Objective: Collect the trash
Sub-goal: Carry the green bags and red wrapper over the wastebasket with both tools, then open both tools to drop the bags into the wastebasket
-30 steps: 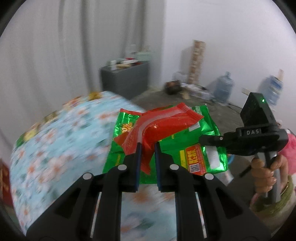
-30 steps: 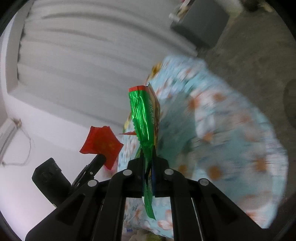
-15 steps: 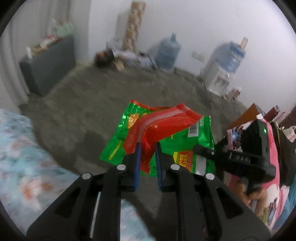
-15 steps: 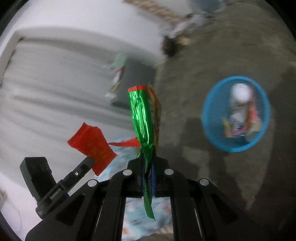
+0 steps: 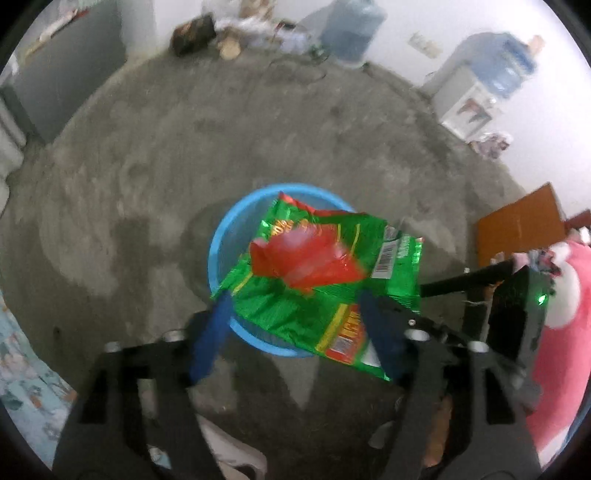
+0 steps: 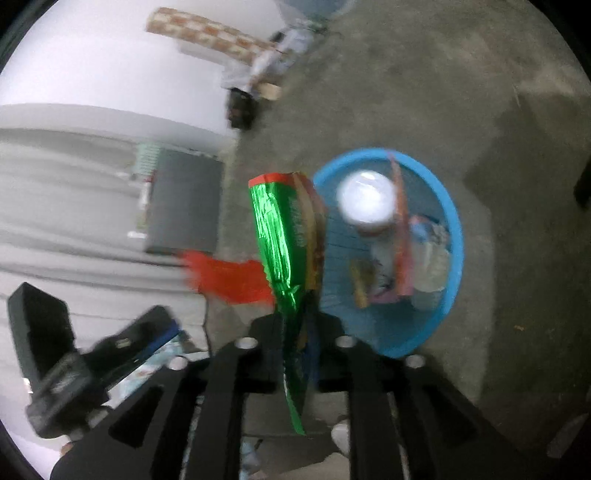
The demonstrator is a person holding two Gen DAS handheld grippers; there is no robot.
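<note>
Swung off the floral cloth since a second ago; now aimed down at the blue basket point(image 5: 218, 243) on the concrete floor point(image 5: 147, 166).

Nearest: left gripper point(image 5: 293, 299) jaws spread wide, just been opening, nothing pinched. Red wrapper point(image 5: 306, 262) already loose beyond the blue pads point(image 5: 207, 343), blurred, over the basket mouth and in front of the green bag point(image 5: 266, 306). Cannot tell whether falling free or resting on the bag.

Right gripper point(image 6: 299, 325) jaws parted a little, also just been opening. Green bag hanging edge-on between them, tail drooping below the fingers. Looks unclamped, pads not pressing, though blur makes that a judgement.

Beyond that: basket already holding a white-capped bottle point(image 6: 365, 201) and assorted packaging. Further out: grey cabinet point(image 6: 184, 206), water jugs point(image 5: 351, 29) by the wall.

Handling, judged: both pieces thin foil or film. Near weightless, limp, slick, crinkly, not fragile. Likely to flutter and drift sideways on release, so drop low and centred over the rim. Green bag wide relative to the mouth; could catch on the rim and hang. If re-gripping needed, pinch a sealed end seam or a corner, not the flat glossy middle.
</note>
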